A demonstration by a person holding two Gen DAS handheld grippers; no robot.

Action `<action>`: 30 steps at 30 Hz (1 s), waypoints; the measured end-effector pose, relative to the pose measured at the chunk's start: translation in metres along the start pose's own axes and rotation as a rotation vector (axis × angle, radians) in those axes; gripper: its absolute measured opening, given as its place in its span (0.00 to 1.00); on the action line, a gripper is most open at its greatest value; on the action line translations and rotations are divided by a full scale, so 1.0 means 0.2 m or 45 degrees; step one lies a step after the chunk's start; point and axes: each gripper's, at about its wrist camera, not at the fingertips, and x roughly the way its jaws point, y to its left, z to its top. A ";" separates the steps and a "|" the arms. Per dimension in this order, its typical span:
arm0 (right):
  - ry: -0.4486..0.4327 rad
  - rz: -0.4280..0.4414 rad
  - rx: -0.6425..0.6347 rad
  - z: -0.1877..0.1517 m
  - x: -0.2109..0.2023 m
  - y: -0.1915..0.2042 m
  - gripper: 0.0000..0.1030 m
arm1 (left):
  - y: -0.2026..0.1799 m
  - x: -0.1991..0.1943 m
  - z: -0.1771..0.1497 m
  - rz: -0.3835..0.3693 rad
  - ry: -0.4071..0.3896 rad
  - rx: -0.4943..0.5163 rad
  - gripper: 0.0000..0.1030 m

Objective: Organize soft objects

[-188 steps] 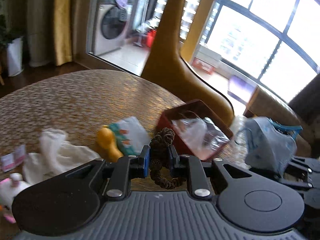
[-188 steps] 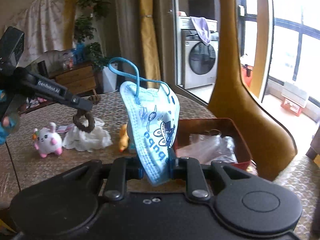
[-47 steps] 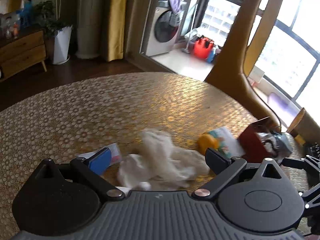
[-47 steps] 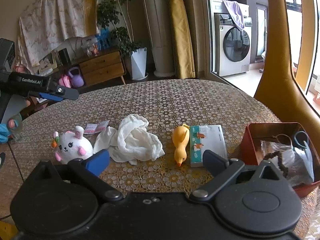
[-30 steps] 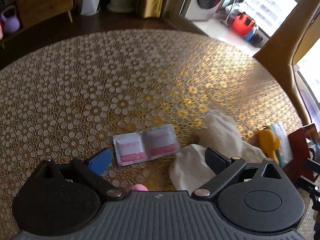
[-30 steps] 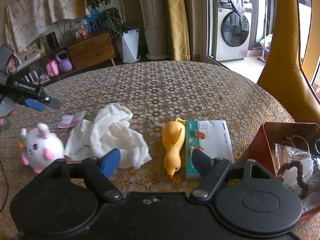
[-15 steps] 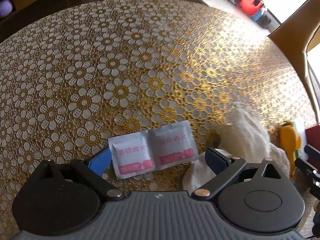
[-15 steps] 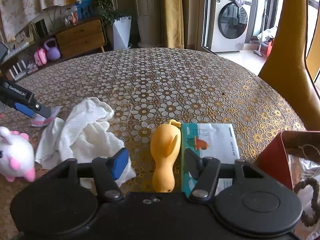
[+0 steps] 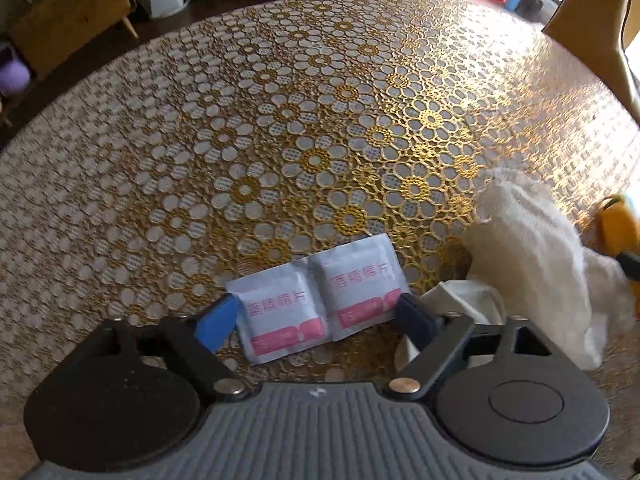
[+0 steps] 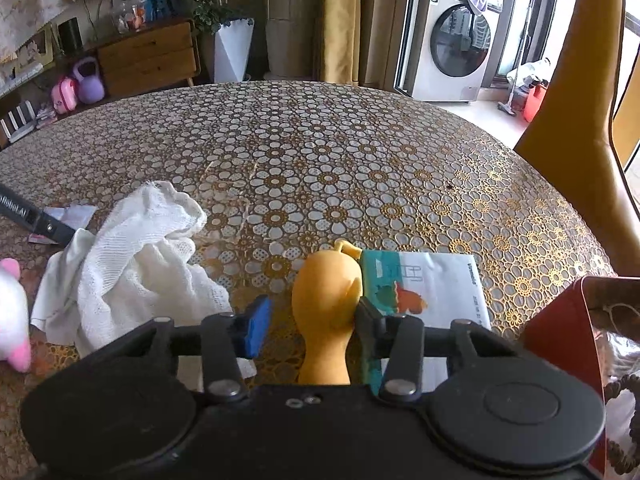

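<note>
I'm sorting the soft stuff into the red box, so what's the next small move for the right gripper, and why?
Probably finish closing the right gripper on the yellow duck. The duck lies between the fingers, which have just been closing; the black one touches its side, while the blue pad stands clear. The red box sits just to the right.

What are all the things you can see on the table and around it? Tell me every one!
wipe sachets: two joined, white with pink print, on the table between the left gripper's fingers
cloth: one, white, crumpled, left of the duck
duck: one, yellow, lying between the right gripper's fingers
tissue pack: one, white and teal, right beside the duck
plush bunny: one, white and pink, far left edge
box: one, red, far right, with a brown braided ring inside
table: one, gold flower-pattern cover
washing machine: one, white, background
left gripper: open, jaws just closing
right gripper: open, jaws just closing
</note>
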 end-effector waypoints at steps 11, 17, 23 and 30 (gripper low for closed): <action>0.009 -0.089 -0.073 0.00 0.03 0.04 0.26 | -0.02 -0.15 -0.03 -0.021 -0.085 -0.016 0.27; -0.018 -0.078 -0.061 -0.01 0.01 0.02 0.19 | 0.03 -0.17 -0.03 -0.027 -0.094 -0.059 0.08; -0.047 -0.032 0.008 -0.02 -0.04 -0.03 0.16 | 0.12 -0.18 -0.03 -0.116 -0.076 -0.090 0.08; -0.041 0.045 0.054 -0.06 -0.10 -0.06 0.16 | 0.08 -0.25 0.00 -0.106 -0.100 0.106 0.12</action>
